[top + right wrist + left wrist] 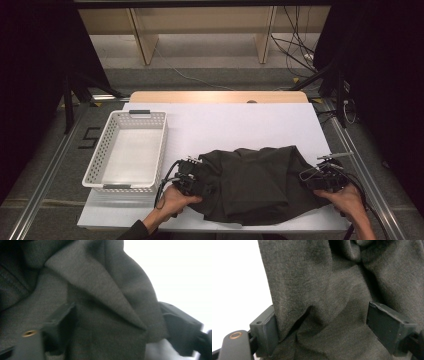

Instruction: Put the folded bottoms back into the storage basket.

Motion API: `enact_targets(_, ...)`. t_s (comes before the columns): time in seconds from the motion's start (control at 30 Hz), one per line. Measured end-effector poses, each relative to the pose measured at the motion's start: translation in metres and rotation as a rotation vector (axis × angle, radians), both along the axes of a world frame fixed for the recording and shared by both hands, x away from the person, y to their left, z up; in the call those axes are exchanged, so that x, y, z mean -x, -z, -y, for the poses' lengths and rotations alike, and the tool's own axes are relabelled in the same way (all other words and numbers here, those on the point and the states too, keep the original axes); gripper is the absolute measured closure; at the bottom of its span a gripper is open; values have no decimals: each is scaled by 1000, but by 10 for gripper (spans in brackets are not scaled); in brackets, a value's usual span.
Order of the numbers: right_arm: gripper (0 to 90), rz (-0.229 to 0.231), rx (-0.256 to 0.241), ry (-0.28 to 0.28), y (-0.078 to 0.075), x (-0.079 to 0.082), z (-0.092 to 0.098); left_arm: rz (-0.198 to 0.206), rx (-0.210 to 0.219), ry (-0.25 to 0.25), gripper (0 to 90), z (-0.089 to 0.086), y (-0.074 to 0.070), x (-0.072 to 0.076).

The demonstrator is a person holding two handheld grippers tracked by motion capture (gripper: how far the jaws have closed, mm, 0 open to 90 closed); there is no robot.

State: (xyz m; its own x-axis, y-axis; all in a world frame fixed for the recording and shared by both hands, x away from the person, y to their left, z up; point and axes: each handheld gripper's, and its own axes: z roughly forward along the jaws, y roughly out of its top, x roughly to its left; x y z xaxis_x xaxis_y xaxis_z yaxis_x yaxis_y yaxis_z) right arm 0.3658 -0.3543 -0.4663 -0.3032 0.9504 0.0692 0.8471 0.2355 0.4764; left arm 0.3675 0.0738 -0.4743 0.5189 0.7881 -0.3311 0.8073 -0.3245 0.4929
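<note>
Both of my hands come in at the bottom of the high view, each carrying a set of fingers. On the left, my left fingers (196, 181) sit at the left edge of the dark grey, crumpled cloth garment (255, 182); on the right, my right fingers (317, 178) sit at its right edge. That garment lies spread across the near half of the white surface (235, 125), wrinkled and bunched toward its middle. Just beside it, to the left, stands a white perforated plastic basket (102, 157), near my left hand but not touching the cloth.

From the left gripper view, my left fingers (322, 326) are spread wide, one black pad (265, 331) low on the left and the other far over on the right. Folds of the garment (332, 290) lie between and over them, and its edge drapes against the left pad. White surface (237, 277) shows beyond that edge.

From the right gripper view, my right fingers (117, 332) are likewise spread apart, with a thick fold of the garment (100, 290) lying between the two pads. Neither pad presses it. Bright white surface (180, 270) shows to the upper right.
</note>
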Motion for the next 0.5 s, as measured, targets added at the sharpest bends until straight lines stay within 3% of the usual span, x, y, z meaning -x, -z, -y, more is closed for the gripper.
enact_targets(0.07,351,1,2,-8,-2,2,-1,14,1,12,216,0,0,2)
enact_targets(0.17,533,-1,-1,-27,-4,7,-7,38,14,21,389,-2,-1,5)
enact_targets(0.23,671,-21,-34,-59,-5,9,-12,43,21,23,464,-3,-1,6)
enact_targets(0.27,699,-28,-45,-75,-5,11,-16,41,30,23,498,-4,-1,5)
enact_targets(0.3,716,-22,-23,-82,-5,12,-20,36,43,26,532,-4,-1,5)
enact_targets(0.4,685,-24,-18,-80,-7,13,-24,25,60,32,573,-4,0,5)
enact_targets(0.5,478,-36,-86,-74,-4,10,-19,11,59,21,498,-5,-1,3)
